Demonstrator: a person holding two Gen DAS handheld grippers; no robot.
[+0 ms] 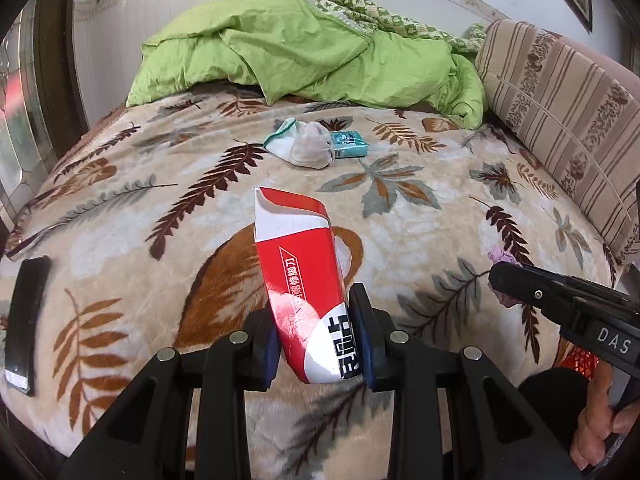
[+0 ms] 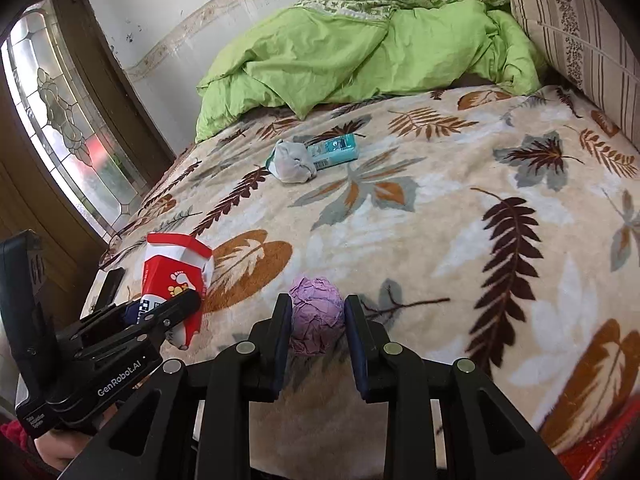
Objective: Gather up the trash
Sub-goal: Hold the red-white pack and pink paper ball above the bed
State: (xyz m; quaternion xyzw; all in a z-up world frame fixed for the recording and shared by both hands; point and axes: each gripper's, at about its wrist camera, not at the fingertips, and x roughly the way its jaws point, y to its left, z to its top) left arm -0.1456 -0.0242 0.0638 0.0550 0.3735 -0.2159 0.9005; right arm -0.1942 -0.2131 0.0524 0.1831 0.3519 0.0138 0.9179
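Observation:
My left gripper (image 1: 318,336) is shut on a crumpled red and white carton (image 1: 298,256), held above the leaf-patterned blanket (image 1: 420,216). The same carton (image 2: 176,268) shows at the left of the right wrist view, in the left gripper (image 2: 168,312). My right gripper (image 2: 318,332) is shut on a crumpled purple paper ball (image 2: 316,316). In the left wrist view the right gripper (image 1: 505,282) enters from the right, a scrap of the purple paper (image 1: 505,257) showing at its tip. Farther up the bed lie a balled grey-white sock (image 1: 308,146) and a teal tissue pack (image 1: 350,142).
A green duvet (image 1: 304,48) is heaped at the head of the bed. A striped cushion (image 1: 560,112) stands along the right side. A black phone (image 1: 26,316) lies at the bed's left edge. A stained-glass door (image 2: 68,120) is to the left. Something red (image 2: 600,452) shows below the bed's corner.

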